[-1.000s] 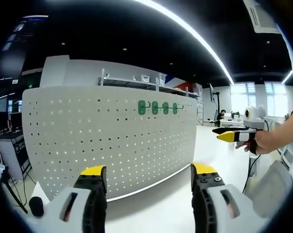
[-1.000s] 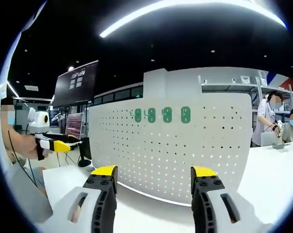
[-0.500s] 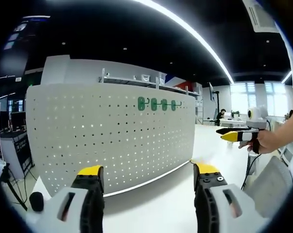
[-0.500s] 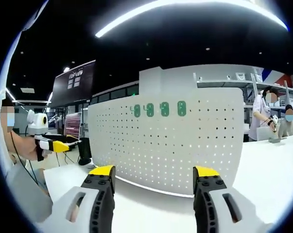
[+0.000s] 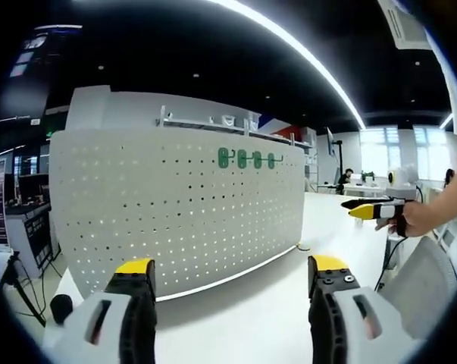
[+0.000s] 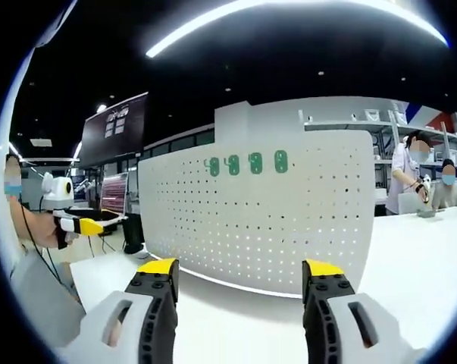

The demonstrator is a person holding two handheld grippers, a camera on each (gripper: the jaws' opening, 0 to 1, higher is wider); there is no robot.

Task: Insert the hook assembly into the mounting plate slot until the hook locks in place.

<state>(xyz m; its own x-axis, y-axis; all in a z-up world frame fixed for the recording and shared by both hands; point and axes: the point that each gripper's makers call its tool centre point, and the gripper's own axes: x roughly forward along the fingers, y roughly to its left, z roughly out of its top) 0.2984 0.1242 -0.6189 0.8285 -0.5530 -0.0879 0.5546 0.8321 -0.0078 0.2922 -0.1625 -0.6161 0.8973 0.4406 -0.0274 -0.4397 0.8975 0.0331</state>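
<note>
We see a white perforated mounting plate (image 5: pixel 175 212) (image 6: pixel 266 208) standing upright on the white desk (image 5: pixel 243 318) (image 6: pixel 236 318), with four green hook assemblies (image 5: pixel 248 158) (image 6: pixel 247 163) in a row near its top edge.

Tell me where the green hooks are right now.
The green hooks sit in a row near the top edge of the white pegboard, centre-right in the left gripper view and centred in the right gripper view.

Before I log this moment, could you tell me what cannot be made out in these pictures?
- Green hooks on the pegboard: too small in both views to tell whether any is locked.
- Pegboard's back: hidden by its own face.
- Left gripper, in the right gripper view: jaws too small to judge.
</note>
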